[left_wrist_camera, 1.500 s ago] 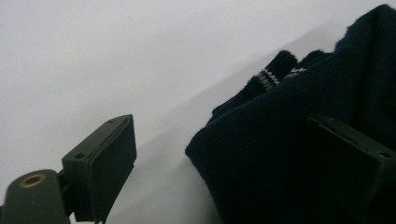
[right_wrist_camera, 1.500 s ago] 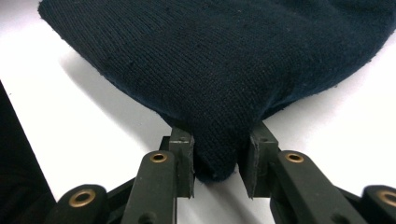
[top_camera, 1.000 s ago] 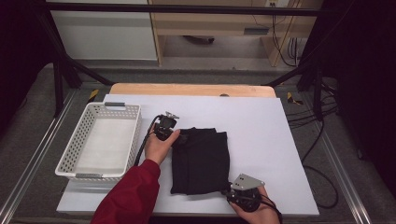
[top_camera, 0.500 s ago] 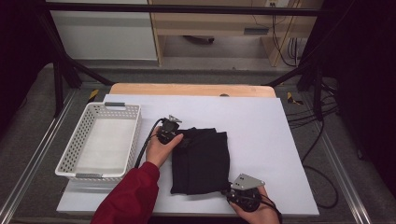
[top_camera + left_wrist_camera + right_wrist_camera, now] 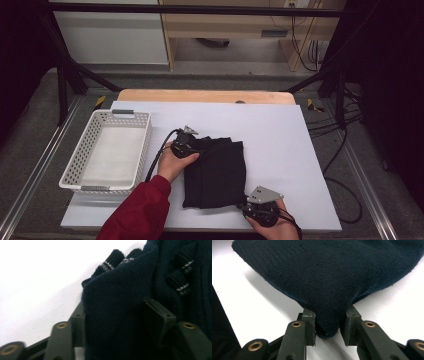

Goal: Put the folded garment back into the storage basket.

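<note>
High view: dark folded sweater (image 5: 216, 172) lies flat mid-table (image 5: 280, 130) on the white sheet, a white basket (image 5: 107, 150) to its left, near but apart. Left gripper (image 5: 192, 145) sits at the sweater's far-left corner; right gripper (image 5: 252, 206) at its near-right corner, close to the table's front edge.

Left gripper view adds the knit detail: ribbed cuffs (image 5: 113, 261) with a pale stripe poke out past a raised fold of sweater (image 5: 117, 307). That fold fills the gap between the two jaws, which have just been closing on it; the cloth touches both pads.

Right gripper view: a bunched corner of sweater (image 5: 329, 290) is pinched between narrow jaws, the cloth lifting off the white sheet into a small peak at the pads.

Pose: left hand (image 5: 175, 162), red sleeve (image 5: 137, 212), reaches in from the bottom edge on a diagonal, gripper pointing right onto the cloth. Right hand (image 5: 275, 227) is low at the front edge, its gripper's grey plate (image 5: 265, 194) upward, jaws aimed away from the person.
</note>
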